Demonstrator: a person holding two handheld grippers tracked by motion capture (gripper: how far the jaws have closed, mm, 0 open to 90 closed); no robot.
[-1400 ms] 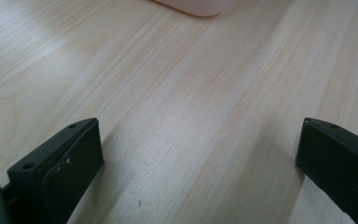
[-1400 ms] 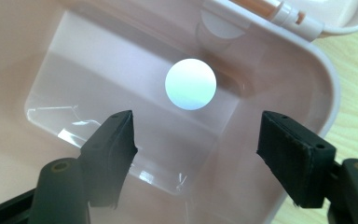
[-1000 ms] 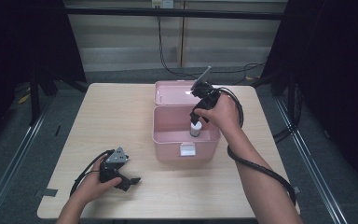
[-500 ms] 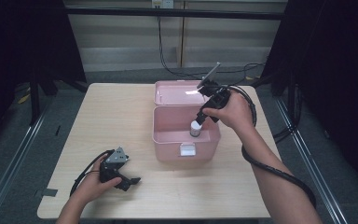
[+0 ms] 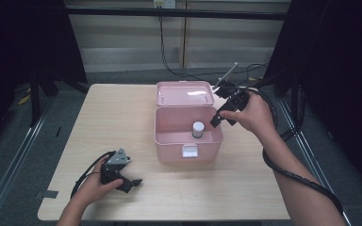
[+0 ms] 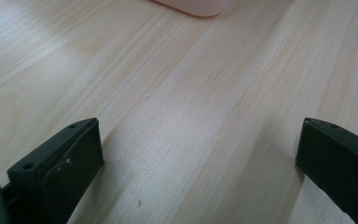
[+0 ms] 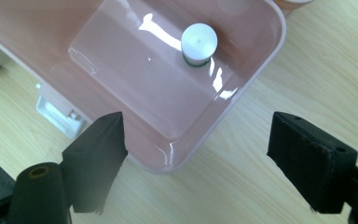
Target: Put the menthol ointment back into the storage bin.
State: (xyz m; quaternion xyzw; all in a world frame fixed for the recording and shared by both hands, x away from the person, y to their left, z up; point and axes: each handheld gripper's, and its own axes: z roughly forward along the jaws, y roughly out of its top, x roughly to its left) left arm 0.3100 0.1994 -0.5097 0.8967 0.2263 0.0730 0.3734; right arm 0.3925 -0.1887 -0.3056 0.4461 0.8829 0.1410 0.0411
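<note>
A pink plastic box point(image 5: 188, 149) stands open mid-table, its lid point(image 5: 184, 92) laid back behind it. Inside it a small white-capped bottle point(image 5: 198, 129) stands upright near the right wall; the right gripper view looks down on the bottle point(image 7: 198, 43) in the box point(image 7: 135, 100). My right gripper point(image 5: 217, 120) hovers open above the box's right rim, apart from the bottle, jaws wide with nothing between them point(image 7: 196, 154). My left gripper point(image 5: 131, 182) rests open on the table at the front left, its jaws spread over bare wood point(image 6: 196, 154).
The box's white latch point(image 5: 189, 150) faces the front edge. A corner of the pink box point(image 6: 200, 5) shows at the top of the left gripper view. Black cables point(image 5: 273, 141) trail from the right hand. Dark floor surrounds the wooden table point(image 5: 122, 117).
My right gripper has lifted out of the box and drawn back to the right, leaving the bottle standing inside. The left gripper has stayed where it was.
</note>
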